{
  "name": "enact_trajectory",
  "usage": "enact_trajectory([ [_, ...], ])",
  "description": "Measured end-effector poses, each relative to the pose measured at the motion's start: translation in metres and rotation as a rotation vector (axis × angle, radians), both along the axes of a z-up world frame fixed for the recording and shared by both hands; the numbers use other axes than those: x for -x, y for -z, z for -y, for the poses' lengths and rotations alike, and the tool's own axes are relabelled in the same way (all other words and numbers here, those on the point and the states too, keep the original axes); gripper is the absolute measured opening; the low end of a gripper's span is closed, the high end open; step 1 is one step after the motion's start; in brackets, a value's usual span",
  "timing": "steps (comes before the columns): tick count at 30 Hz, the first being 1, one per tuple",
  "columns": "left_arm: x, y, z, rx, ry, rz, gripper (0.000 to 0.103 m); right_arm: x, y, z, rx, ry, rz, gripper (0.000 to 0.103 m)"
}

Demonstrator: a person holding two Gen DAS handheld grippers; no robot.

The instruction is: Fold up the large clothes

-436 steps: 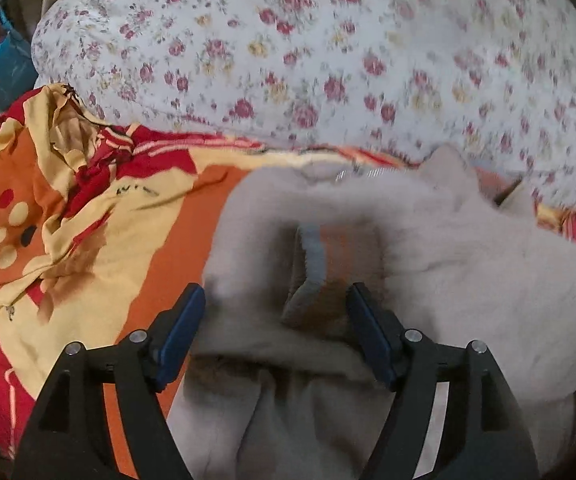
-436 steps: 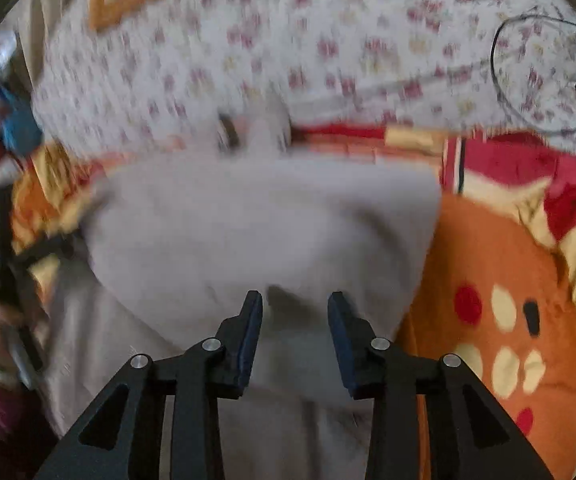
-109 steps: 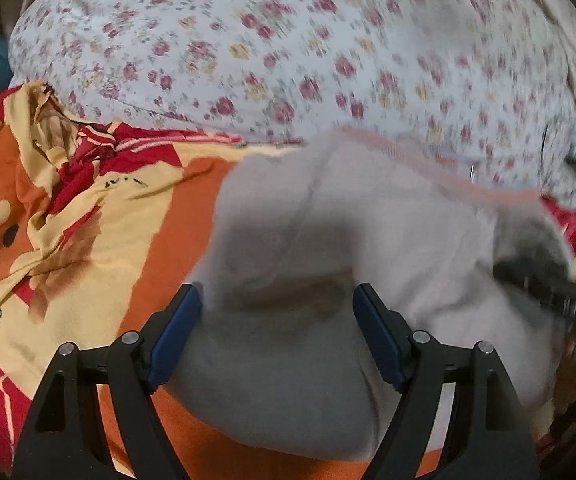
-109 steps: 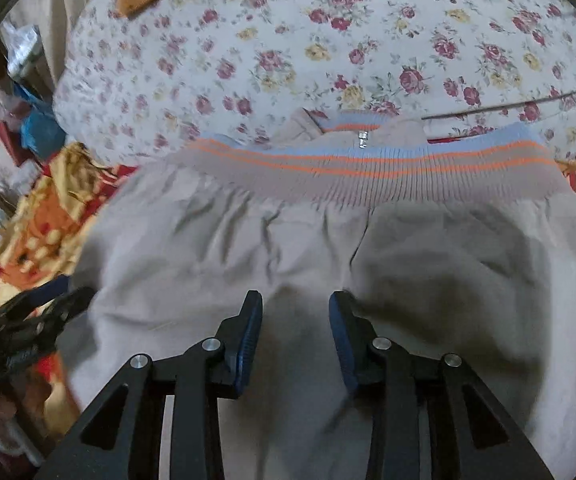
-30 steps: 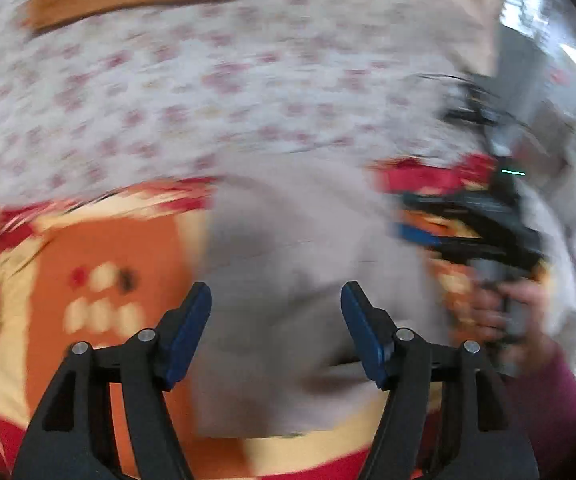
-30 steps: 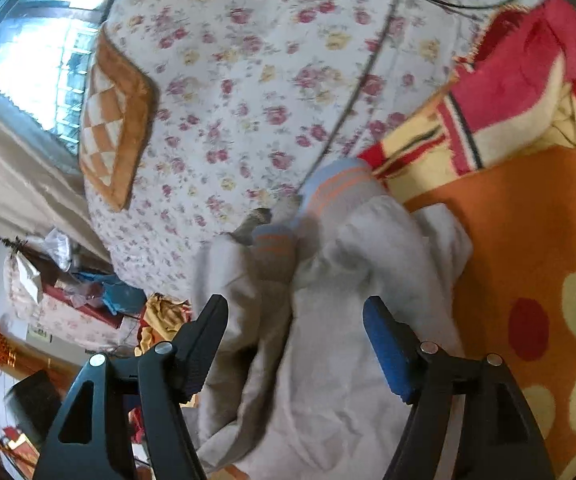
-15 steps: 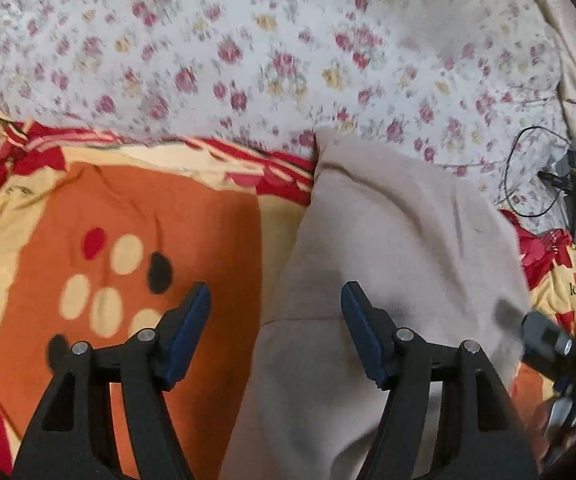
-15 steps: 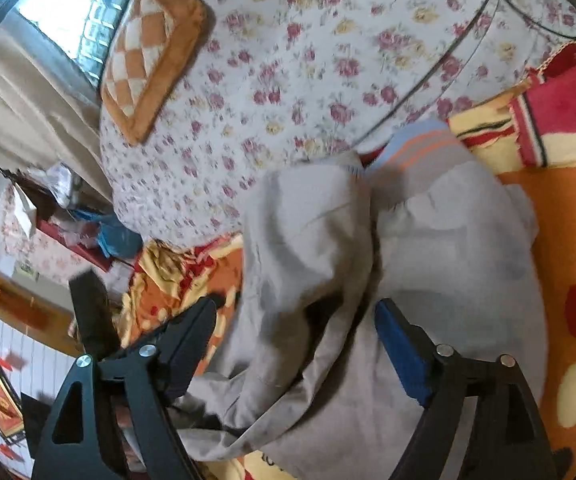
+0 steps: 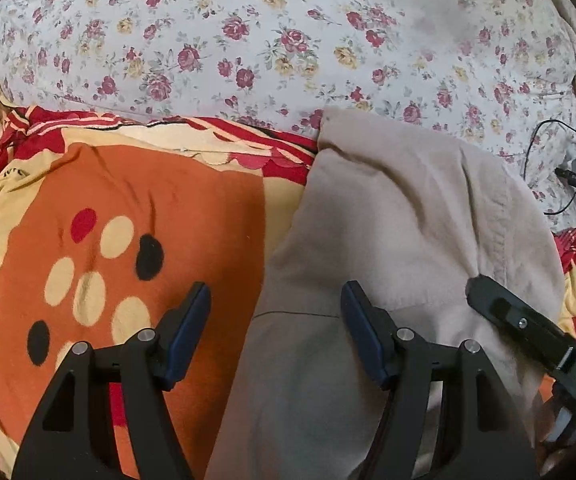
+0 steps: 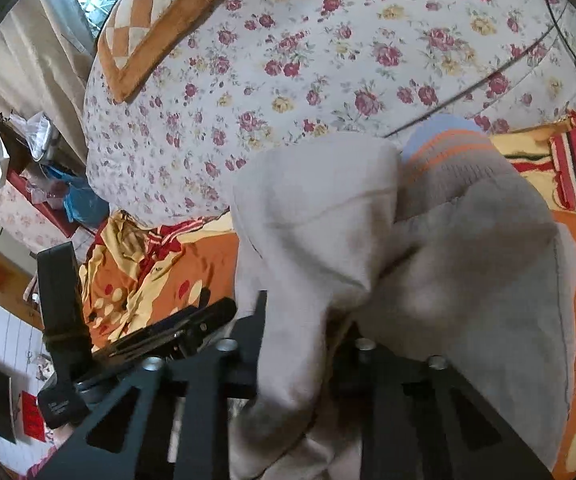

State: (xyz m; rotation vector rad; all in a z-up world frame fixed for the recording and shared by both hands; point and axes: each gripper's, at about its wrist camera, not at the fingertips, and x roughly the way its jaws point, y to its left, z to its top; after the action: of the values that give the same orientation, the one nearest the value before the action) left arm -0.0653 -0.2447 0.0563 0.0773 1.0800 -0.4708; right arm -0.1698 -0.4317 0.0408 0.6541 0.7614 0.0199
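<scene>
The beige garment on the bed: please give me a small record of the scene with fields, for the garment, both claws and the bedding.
garment: beige garment, lying partly folded on the orange blanket
cuff: ribbed band with orange and blue stripes, at the far end
left claw: open, jaws astride the garment's left edge, not gripping
right claw: jaws closing, a fold of the garment between them
bedding behind: white floral cover
other: checked orange cushion on the cover
</scene>
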Motion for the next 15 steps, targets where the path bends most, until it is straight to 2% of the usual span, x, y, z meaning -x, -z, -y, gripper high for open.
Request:
enact_trajectory([
  [2,0.004,-0.005,0.001,0.011,0.016,-0.003,0.067,0.005,-0.007,-0.005,0.067,-0.001,0.016,0.010],
  [5,0.011,-0.016,0.008,0.016,0.036,0.000,0.067,0.015,-0.023,-0.011,0.162,0.002,0.034,0.008],
  [7,0.016,-0.025,0.012,0.024,0.052,0.009,0.067,0.022,-0.032,-0.010,0.189,0.003,0.049,0.008],
  [15,0.046,-0.064,0.039,0.051,0.144,0.074,0.067,0.057,-0.056,0.021,0.180,0.048,0.109,0.007],
])
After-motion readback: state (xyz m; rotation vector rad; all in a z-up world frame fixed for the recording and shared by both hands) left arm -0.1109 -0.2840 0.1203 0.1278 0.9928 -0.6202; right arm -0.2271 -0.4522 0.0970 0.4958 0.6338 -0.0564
